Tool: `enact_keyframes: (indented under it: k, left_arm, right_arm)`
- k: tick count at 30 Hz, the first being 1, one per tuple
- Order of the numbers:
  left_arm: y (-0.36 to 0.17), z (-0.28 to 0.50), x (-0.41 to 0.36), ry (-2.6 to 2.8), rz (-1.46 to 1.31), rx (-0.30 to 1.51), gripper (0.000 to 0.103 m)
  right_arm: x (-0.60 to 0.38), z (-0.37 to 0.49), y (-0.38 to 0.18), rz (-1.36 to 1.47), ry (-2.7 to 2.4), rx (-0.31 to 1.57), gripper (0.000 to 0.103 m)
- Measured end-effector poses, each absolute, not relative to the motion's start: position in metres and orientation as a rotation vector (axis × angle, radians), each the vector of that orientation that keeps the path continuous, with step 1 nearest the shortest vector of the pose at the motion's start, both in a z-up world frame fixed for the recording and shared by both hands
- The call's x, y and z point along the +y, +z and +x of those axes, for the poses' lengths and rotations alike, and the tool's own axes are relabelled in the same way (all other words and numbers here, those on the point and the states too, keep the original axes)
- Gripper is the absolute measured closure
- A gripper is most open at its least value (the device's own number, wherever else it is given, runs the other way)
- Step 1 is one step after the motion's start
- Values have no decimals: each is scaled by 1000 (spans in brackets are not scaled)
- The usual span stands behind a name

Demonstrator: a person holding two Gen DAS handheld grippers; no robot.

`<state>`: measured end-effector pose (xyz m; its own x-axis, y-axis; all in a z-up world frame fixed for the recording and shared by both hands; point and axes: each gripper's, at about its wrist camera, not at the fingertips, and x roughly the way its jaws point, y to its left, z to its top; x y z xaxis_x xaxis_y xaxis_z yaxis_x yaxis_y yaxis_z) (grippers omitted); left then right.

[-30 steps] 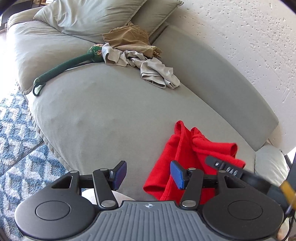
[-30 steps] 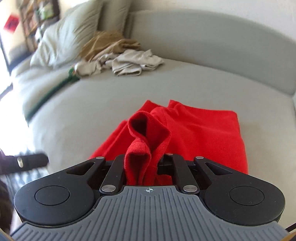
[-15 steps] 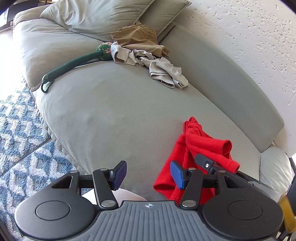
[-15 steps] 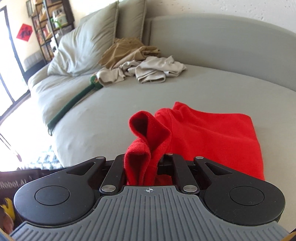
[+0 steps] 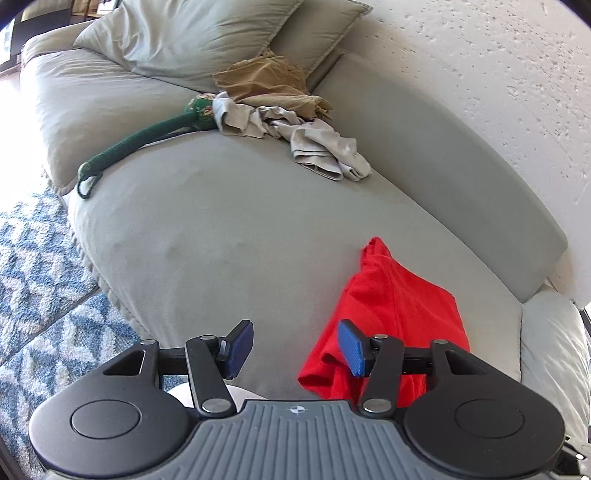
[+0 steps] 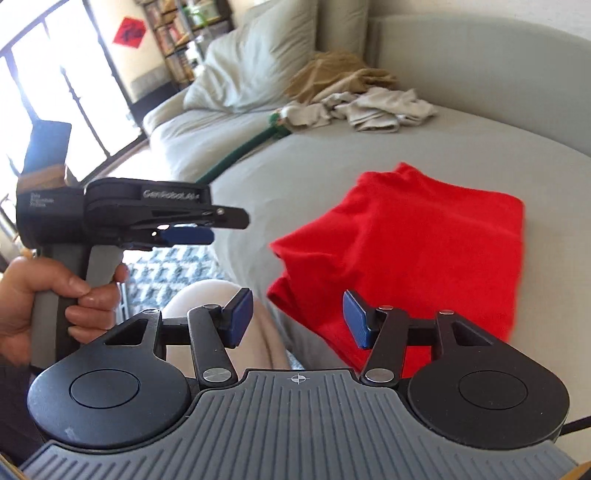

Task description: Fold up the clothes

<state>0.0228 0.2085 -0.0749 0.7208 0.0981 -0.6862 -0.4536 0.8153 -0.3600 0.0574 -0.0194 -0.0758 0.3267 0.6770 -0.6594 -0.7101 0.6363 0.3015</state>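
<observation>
red garment: your left gripper's body covers its near edge in the left wrist view; in the right wrist view its right side is smeared by blur.
tan garment: its far part tucks behind the pillow, so you cannot see its full shape.
green cord: blurred in the right wrist view; its far end goes under the pale clothes.
left hand: cut off by the left picture edge.
shelf items: too small to tell.

The right gripper has let go; the red garment now lies folded.
</observation>
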Motion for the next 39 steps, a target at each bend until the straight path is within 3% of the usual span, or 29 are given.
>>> enact_keyframes:
  k: [4, 6, 7, 13, 18, 22, 26, 34, 37, 39]
  left_arm:
    - [-72, 39, 178, 207, -461, 705, 66]
    - [-74, 52, 158, 133, -386, 722, 74]
    - [-78, 59, 147, 94, -341, 748, 80]
    - [-116, 80, 118, 143, -100, 882, 76]
    - [-116, 66, 141, 129, -196, 937, 75]
    - [-102, 56, 147, 104, -224, 952, 77]
    - [-75, 74, 148, 72, -256, 852, 72]
    - [-75, 151, 143, 37, -234, 828, 73]
    - [-94, 178, 143, 42, -161, 842, 83]
    - [-112, 191, 146, 66, -121, 868, 83]
  right_arm:
    - [-78, 70, -79, 109, 710, 828, 52]
    - [-93, 85, -89, 159, 597, 858, 82]
    - [-98, 92, -95, 187, 561, 878, 83]
    - [-72, 110, -125, 40, 579, 848, 82]
    - [-67, 91, -148, -167, 604, 889, 85]
    - [-95, 96, -130, -77, 584, 973, 71]
    - [-108, 109, -104, -44, 579, 874, 62]
    - [-91, 178, -104, 123, 578, 854, 62]
    - [-75, 196, -115, 124, 594, 869, 62]
    - [-60, 202, -123, 76, 616, 872, 62]
